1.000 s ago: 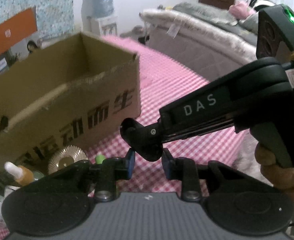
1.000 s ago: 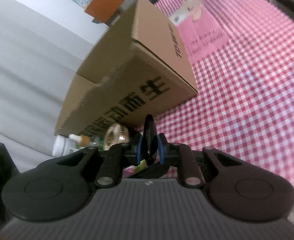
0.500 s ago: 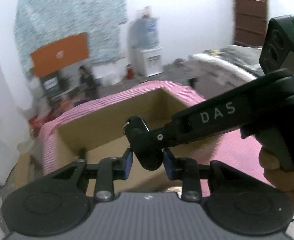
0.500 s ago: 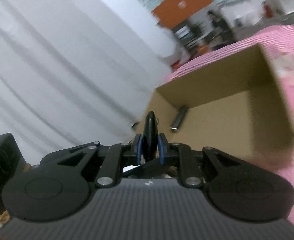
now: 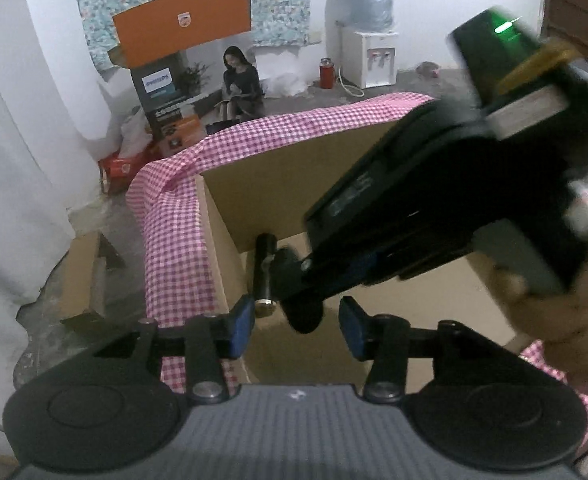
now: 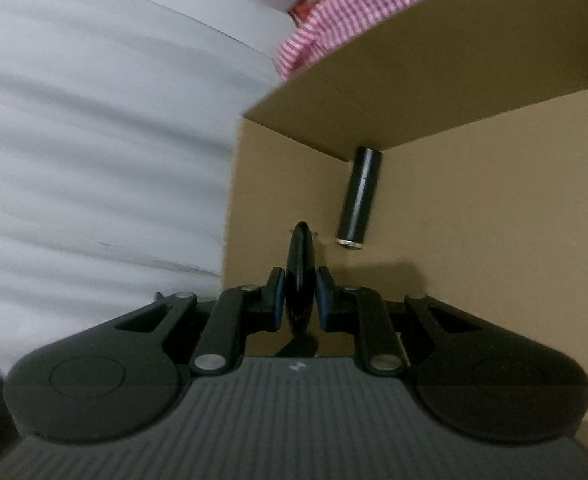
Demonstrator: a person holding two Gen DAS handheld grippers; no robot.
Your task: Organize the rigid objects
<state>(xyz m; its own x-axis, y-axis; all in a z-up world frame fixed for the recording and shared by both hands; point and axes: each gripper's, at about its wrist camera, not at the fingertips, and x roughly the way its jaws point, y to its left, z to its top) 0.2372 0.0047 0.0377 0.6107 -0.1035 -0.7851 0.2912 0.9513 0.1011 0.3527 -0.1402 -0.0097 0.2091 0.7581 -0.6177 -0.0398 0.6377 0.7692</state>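
An open cardboard box (image 5: 294, 184) stands on a pink checked cloth; it also shows in the right wrist view (image 6: 474, 208). A black cylinder (image 6: 360, 198) lies on the box floor near the back corner, and it shows in the left wrist view (image 5: 262, 272). My right gripper (image 6: 300, 300) is shut on a flat black disc-shaped object (image 6: 301, 276), held edge-up inside the box above its floor. In the left wrist view the right gripper (image 5: 300, 280) reaches down into the box with the black object (image 5: 306, 308). My left gripper (image 5: 296, 322) is open and empty, just above the box's near edge.
The pink checked cloth (image 5: 173, 248) drapes over the table's left edge. A white curtain (image 6: 93, 140) hangs left of the box. On the floor beyond are an orange and dark carton (image 5: 165, 92), a water dispenser (image 5: 368, 56) and cardboard scraps (image 5: 81, 276).
Both grippers have risen from beside the box's printed side to above its opening. The right gripper has carried the black object down into the box. The left jaws have opened wider.
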